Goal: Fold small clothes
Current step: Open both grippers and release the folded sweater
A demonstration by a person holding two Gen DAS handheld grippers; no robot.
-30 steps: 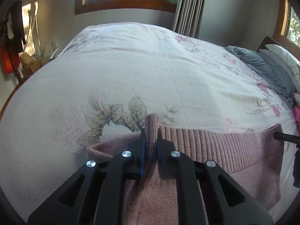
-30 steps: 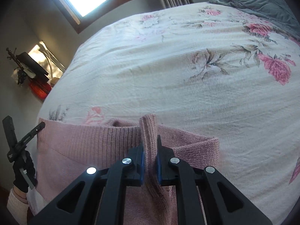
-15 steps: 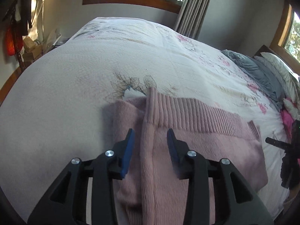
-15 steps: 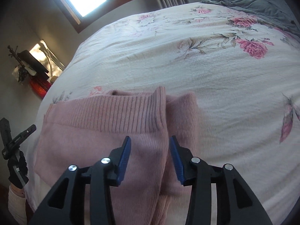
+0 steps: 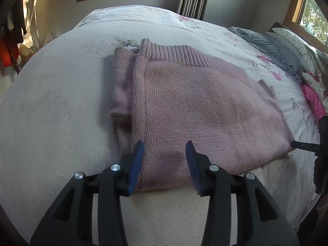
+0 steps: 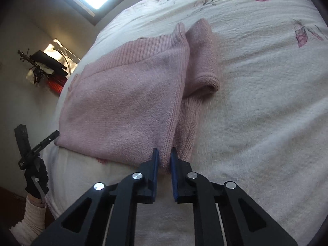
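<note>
Pink sweater (image 5: 196, 110) lies folded flat on bed (image 5: 51, 112), ribbed hem at 12 o'clock, a sleeve poking out along each side. Left gripper (image 5: 165, 160) fingers spread wide, released, over sweater's near edge at 6. Right gripper (image 6: 163, 162) fingers close together, pinching a ridge at sweater's near corner.

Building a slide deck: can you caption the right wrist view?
Right tongs pinch the near corner of a folded pink sweater lying on a floral bedspread.
</note>
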